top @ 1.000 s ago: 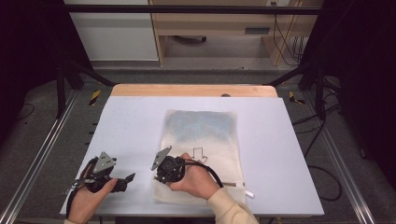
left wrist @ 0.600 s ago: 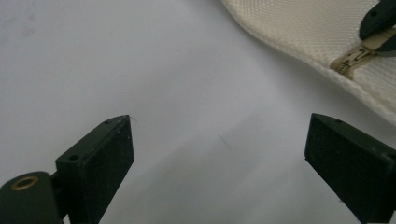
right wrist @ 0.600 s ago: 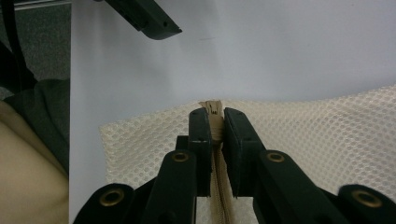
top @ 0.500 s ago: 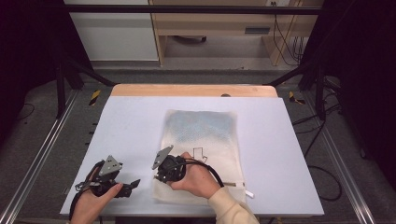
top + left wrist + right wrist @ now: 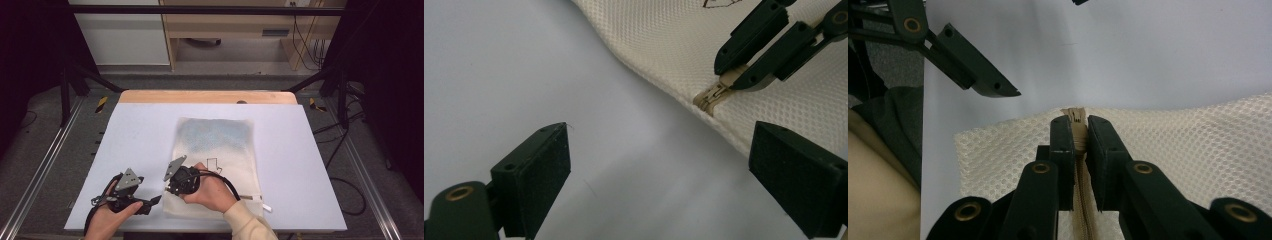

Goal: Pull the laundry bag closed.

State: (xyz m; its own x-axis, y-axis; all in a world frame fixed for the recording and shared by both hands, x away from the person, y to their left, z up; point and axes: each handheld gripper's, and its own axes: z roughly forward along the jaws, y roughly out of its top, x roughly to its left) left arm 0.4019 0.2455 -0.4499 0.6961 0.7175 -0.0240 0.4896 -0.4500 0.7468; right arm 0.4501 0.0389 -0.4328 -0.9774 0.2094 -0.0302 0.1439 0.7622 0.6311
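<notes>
Left gripper (image 5: 156,201) is edging rightward toward the mesh laundry bag (image 5: 216,145), fingers wide, empty. Right gripper (image 5: 1077,134) is pinching the zipper pull (image 5: 1074,116) at the bag's near-left corner on the counter (image 5: 300,165). Mesh looking light, limp, snag-prone; bracing fabric beside the zipper seems best.

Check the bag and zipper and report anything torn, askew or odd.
Nothing stands out. The mesh bag lies flat on the table, untorn. The right gripper is shut on its zipper at the near edge; the left gripper hangs open beside it.
</notes>
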